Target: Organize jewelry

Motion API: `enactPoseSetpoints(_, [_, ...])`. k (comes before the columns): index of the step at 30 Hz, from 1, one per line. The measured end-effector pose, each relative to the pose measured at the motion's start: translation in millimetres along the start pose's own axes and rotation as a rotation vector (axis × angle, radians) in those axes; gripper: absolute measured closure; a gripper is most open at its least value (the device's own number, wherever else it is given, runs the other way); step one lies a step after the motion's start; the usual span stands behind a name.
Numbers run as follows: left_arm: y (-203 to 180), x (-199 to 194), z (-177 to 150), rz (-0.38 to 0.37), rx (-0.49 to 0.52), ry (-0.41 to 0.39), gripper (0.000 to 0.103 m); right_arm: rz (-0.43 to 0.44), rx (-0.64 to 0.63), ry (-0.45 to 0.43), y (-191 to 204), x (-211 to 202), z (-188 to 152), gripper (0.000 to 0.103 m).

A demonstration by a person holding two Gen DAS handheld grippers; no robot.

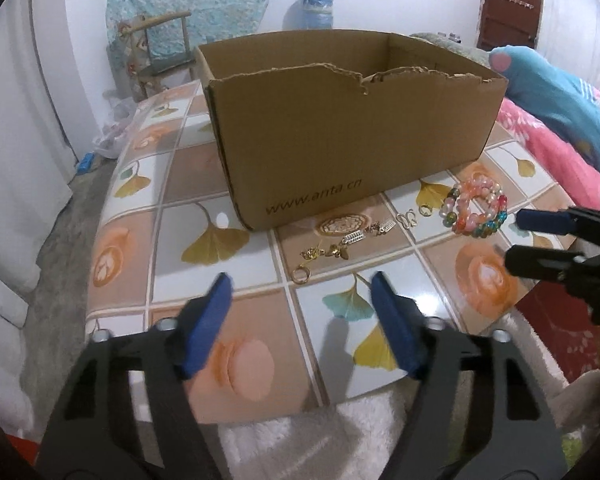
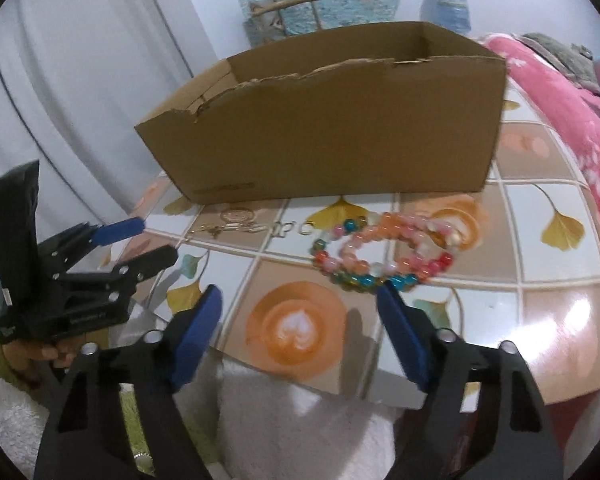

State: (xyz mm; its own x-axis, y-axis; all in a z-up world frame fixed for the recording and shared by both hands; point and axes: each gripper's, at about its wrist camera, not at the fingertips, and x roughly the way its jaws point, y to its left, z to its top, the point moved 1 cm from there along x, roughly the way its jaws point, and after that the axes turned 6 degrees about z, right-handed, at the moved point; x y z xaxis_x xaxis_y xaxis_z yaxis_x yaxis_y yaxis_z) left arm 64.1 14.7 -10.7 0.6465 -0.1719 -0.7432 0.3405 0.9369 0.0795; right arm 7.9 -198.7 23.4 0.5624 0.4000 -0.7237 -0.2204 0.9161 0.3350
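Note:
An open cardboard box (image 1: 340, 128) stands on the tiled table; it also shows in the right wrist view (image 2: 340, 136). In front of it lie small gold pieces (image 1: 340, 244) with a gold ring (image 1: 301, 276), and a stack of colourful beaded bracelets (image 1: 476, 210). In the right wrist view the bracelets (image 2: 384, 254) lie just ahead of my right gripper (image 2: 300, 296), which is open and empty. My left gripper (image 1: 301, 282) is open and empty, just short of the gold ring. The right gripper's fingers (image 1: 540, 222) enter the left view beside the bracelets. The left gripper (image 2: 148, 240) shows at the left of the right view.
The table (image 1: 236, 356) has a glossy tile-pattern cover with leaf and latte prints. A pink blanket (image 1: 560, 152) and blue plush lie to the right. A wooden chair (image 1: 160, 52) and a blue bottle (image 1: 316, 10) stand behind. White fluffy fabric (image 2: 300, 432) lies below the table's front edge.

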Motion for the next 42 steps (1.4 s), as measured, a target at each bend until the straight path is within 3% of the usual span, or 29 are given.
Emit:
enactPoseSetpoints(4, [0,8,4,-0.036,0.01,0.016,0.062,0.022,-0.002,0.028,4,13,6,0.043])
enactPoseSetpoints(9, [-3,16,5,-0.081,0.028,0.037,0.078,0.037,-0.005,0.042,11,24,9,0.044])
enactPoseSetpoints(15, [2,27,6,-0.09,0.03,0.069,0.088,0.042,-0.015,0.046,11,28,12,0.05])
enactPoseSetpoints(20, [2,29,9,-0.09,0.049,0.077,0.088,0.055,-0.02,0.055,12,32,14,0.06])
enactPoseSetpoints(24, [1,30,10,-0.084,0.059,0.079,0.088,0.053,-0.017,0.065,11,37,16,0.061])
enactPoseSetpoints(31, [3,30,10,-0.089,0.054,0.074,0.088,-0.075,-0.036,0.063,-4,39,26,0.063])
enactPoseSetpoints(35, [3,30,9,-0.091,0.058,0.069,0.088,-0.085,-0.022,0.052,-12,37,33,0.065])
enactPoseSetpoints(42, [2,28,7,-0.092,0.066,0.061,0.088,-0.082,-0.101,0.058,0,43,41,0.081])
